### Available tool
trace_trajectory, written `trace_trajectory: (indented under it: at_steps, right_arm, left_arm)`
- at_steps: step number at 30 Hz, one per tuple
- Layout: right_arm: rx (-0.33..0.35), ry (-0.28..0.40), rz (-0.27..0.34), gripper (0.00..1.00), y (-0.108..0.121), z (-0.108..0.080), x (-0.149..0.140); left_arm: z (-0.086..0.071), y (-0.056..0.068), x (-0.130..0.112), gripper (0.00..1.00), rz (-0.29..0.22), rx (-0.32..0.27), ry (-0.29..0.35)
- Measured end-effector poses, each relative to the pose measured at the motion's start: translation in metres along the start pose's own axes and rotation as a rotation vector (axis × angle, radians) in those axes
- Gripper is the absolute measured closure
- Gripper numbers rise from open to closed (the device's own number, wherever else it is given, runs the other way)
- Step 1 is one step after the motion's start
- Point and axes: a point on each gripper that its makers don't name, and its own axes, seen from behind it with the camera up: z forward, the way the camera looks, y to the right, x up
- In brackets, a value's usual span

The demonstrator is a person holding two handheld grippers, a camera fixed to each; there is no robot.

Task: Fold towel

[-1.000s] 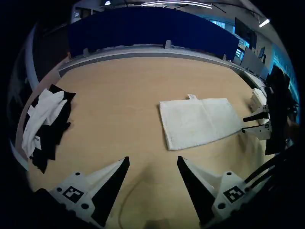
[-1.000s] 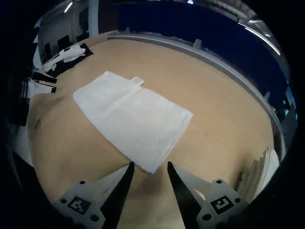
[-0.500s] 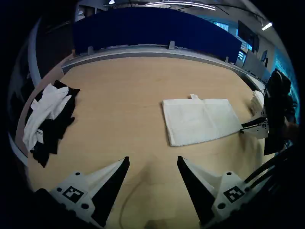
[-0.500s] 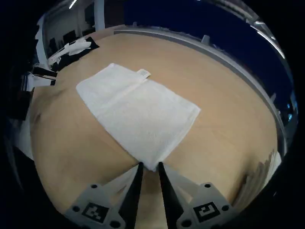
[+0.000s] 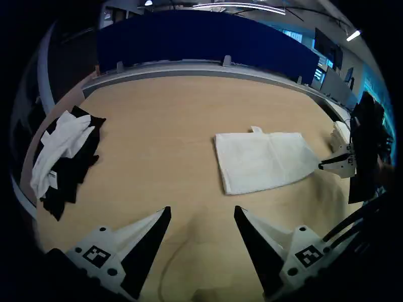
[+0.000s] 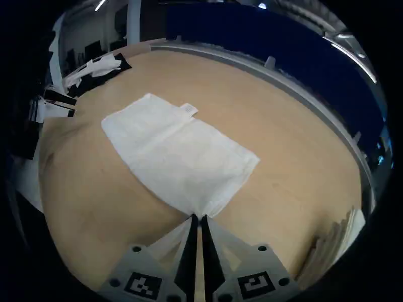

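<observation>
White towel, rectangular, spread flat on the tabletop. Crease across the middle, small tag at the far long edge. Near corner puckered to a point, pinched in the right claw.

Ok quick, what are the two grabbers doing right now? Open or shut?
Left gripper: open, holding nothing.
Right gripper: closed on a corner of the flat white cloth towel.
</observation>
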Motion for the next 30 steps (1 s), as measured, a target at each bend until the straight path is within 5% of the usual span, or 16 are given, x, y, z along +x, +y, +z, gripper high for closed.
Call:
trace_trajectory:
  at_steps: [8, 18, 30]
  right_arm:
    - [-0.010, 0.073, -0.037, 0.95, -0.001, -0.017, 0.046]
    - [-0.006, 0.154, -0.155, 0.95, -0.016, -0.033, 0.114]
    - [0.025, 0.167, -0.244, 0.95, -0.038, -0.031, 0.143]
  left_arm:
    - [-0.004, -0.003, 0.006, 0.07, -0.021, 0.004, 0.016]
    - [-0.015, -0.007, 0.013, 0.07, -0.053, 0.004, 0.039]
    - [-0.025, -0.013, 0.011, 0.07, -0.061, 0.014, 0.052]
